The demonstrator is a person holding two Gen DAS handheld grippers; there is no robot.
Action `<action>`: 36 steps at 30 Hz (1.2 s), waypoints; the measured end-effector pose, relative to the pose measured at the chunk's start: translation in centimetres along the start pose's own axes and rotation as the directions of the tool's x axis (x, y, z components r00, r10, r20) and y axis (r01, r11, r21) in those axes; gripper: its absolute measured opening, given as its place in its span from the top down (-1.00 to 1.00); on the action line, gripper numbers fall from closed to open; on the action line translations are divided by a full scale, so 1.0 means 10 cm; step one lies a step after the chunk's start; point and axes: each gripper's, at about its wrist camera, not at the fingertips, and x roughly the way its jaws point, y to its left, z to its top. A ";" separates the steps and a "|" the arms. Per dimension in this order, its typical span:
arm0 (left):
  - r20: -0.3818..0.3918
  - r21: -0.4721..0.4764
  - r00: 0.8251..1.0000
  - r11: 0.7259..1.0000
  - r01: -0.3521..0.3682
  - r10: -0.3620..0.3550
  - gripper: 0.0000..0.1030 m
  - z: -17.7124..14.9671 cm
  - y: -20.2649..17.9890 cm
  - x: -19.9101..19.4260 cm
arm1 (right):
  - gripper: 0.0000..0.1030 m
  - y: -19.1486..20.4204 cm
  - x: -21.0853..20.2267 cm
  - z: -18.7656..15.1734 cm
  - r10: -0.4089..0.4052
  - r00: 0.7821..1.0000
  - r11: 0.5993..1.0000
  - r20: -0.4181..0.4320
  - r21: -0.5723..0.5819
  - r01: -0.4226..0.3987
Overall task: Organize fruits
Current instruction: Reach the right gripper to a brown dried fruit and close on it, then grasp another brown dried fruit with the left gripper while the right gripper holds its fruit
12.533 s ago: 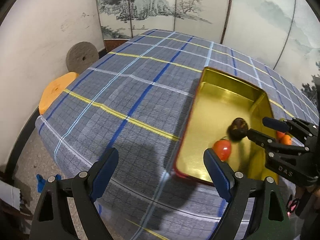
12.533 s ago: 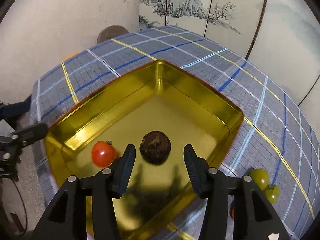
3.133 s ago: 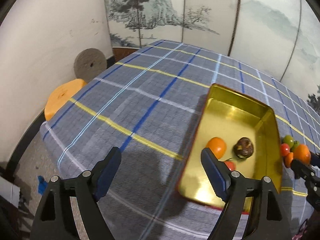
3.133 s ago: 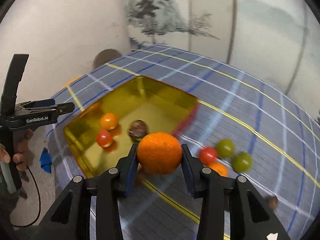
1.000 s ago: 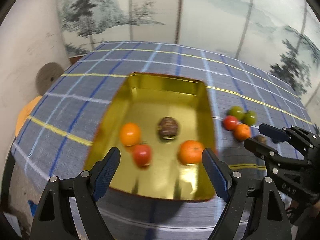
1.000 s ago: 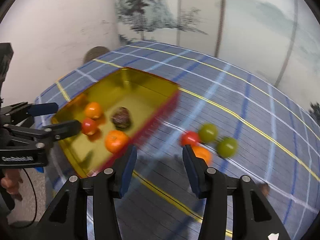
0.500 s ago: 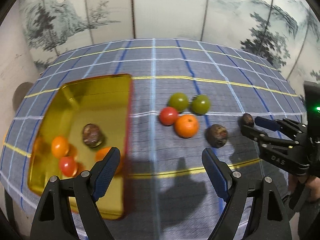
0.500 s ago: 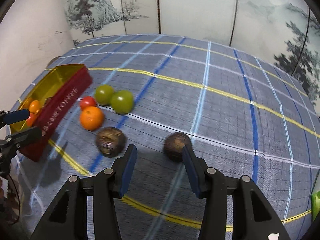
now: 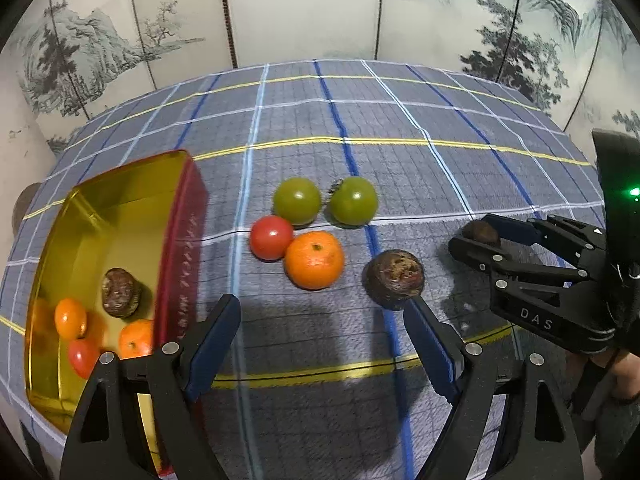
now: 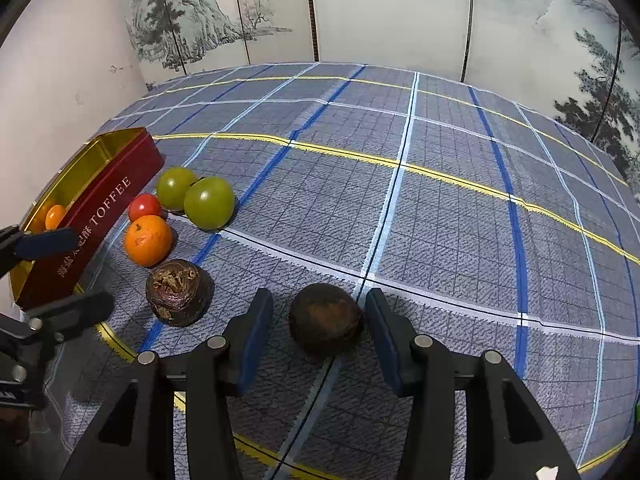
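My right gripper [image 10: 318,300] straddles a smooth brown fruit [image 10: 326,320] on the checked cloth. Its jaws are closing; the right pad is almost on the fruit and a gap shows on the left. The left wrist view shows the same fruit [image 9: 480,232] between those fingers. My left gripper [image 9: 322,308] hangs open and empty above the cloth, just short of an orange [image 9: 314,260] and a wrinkled brown fruit [image 9: 394,278]. A red tomato [image 9: 271,238] and two green tomatoes [image 9: 297,201] lie behind them. The gold tin [image 9: 188,216] at left holds several fruits.
The tin's red outer wall [image 10: 108,204] reads TOFFEE and stands close to the loose fruit cluster. The checked cloth [image 10: 440,200] stretches bare to the right and back. A painted folding screen [image 10: 360,12] stands behind the table. A hand [image 9: 616,380] holds the right gripper.
Both grippers swung from over the tin to the loose fruits on the cloth. The right gripper dropped around the smooth brown fruit. The left one drew nearer the orange and wrinkled fruit.
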 end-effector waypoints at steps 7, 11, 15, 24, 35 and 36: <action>-0.018 0.026 1.000 1.000 0.008 -0.007 -0.59 0.02 -0.17 0.11 | 0.38 0.01 -0.05 -0.08 -0.022 0.999 0.999 0.027 -0.027 0.023; -0.026 0.023 1.000 1.000 0.013 -0.013 -0.53 0.04 -0.23 0.16 | 0.38 -0.06 -0.06 -0.08 -0.045 0.999 0.999 0.029 -0.008 0.046; -0.031 0.012 0.999 1.000 0.027 -0.027 -0.49 0.06 -0.27 0.20 | 0.38 -0.17 -0.08 -0.09 -0.089 0.996 0.996 0.028 -0.001 0.089; -0.063 -0.021 0.997 0.998 0.054 -0.055 -0.35 0.06 -0.31 0.31 | 0.38 -0.49 -0.19 -0.19 -0.154 0.988 0.987 0.023 0.043 0.153; -0.070 0.007 0.997 0.999 0.044 -0.044 -0.20 0.14 -0.42 0.46 | 0.36 -0.52 -0.20 -0.20 -0.141 0.990 0.988 0.021 0.062 0.139; -0.072 0.009 0.996 0.999 0.043 -0.043 -0.19 0.15 -0.43 0.48 | 0.36 -0.52 -0.20 -0.20 -0.140 0.990 0.988 0.021 0.062 0.139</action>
